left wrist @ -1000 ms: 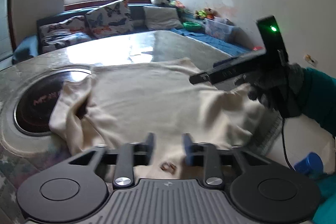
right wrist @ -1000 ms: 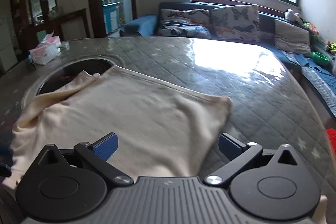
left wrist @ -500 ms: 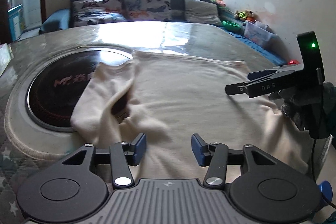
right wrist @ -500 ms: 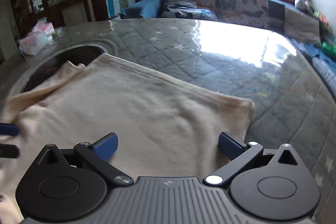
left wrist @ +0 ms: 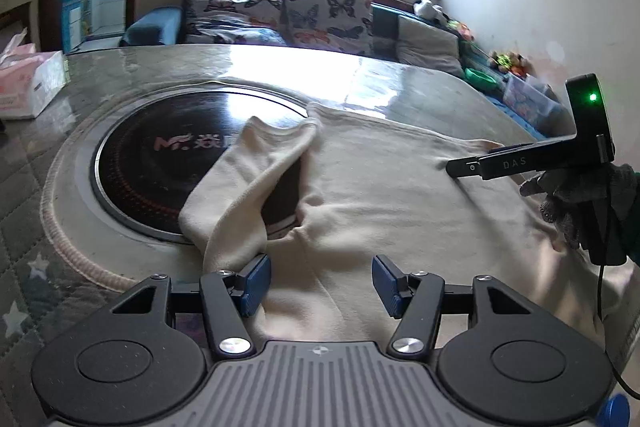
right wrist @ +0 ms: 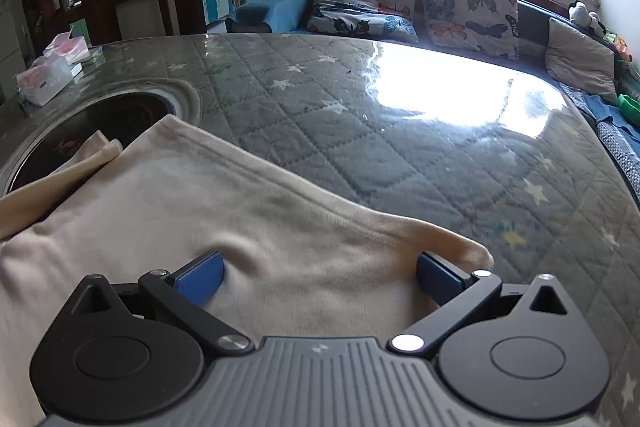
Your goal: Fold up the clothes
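On the counter (right wrist: 420, 131), quilted grey with stars under a glossy sheet, the cream garment (left wrist: 380, 195) lies spread across the middle of both views, its left edge draped over the round black cooktop (left wrist: 160, 163) set into the surface. A sleeve (left wrist: 248, 187) bulges up loosely at centre left of the left wrist view, partly over the cooktop. The left hand-held gripper (left wrist: 318, 285) sits low over the near cloth at the bottom of its frame with its jaws spread and nothing between them; the sleeve's lower end lies just beside its left pad. The right hand-held gripper (right wrist: 318, 275) is also spread wide, its pads pressed down onto the cloth close to the garment's right corner (right wrist: 468, 251), which is slightly rumpled. In the left wrist view the right hand-held gripper (left wrist: 460, 167) shows at the right edge, its tip touching the fabric. The step in hand looks like taking hold of two points before a fold. To do it well, each jaw should close on a single edge, not a bunch of layers, and the loose sleeve wants laying flat onto the body first, or it will be trapped crooked inside the fold. A tissue box (left wrist: 28, 83) sits at the far left, well apart.
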The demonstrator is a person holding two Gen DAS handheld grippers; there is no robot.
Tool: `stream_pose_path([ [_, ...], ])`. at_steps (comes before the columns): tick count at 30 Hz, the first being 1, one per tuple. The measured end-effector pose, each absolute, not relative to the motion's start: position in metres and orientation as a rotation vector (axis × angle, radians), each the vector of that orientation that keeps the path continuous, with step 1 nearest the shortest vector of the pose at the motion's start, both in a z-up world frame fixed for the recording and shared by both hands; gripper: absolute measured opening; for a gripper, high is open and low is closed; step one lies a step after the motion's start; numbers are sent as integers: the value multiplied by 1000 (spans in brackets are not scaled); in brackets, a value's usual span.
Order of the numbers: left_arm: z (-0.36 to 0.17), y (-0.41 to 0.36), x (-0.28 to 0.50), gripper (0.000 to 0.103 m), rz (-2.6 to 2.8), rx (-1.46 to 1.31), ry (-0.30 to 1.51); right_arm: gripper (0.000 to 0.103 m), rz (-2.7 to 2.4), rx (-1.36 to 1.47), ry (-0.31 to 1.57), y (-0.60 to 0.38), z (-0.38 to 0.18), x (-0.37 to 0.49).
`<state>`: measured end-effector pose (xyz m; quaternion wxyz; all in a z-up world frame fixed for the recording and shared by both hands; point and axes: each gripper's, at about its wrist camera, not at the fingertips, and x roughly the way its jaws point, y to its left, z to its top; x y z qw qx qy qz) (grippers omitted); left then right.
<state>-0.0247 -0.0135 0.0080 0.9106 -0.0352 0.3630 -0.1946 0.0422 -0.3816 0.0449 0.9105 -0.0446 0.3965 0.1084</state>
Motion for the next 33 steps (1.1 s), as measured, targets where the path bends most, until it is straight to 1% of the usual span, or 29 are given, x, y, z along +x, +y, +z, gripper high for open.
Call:
stream_pose_path([
  [24,19,16,-18,60,-191,-196,724,103,299,-147,807,-338,39,161],
  [31,19,19,-16,60,-179,-200,722,103,310,-166,802,-326,41,174],
  [33,19,19,-16,61,-176,-201,721,103,313,-187,800,-320,46,171],
])
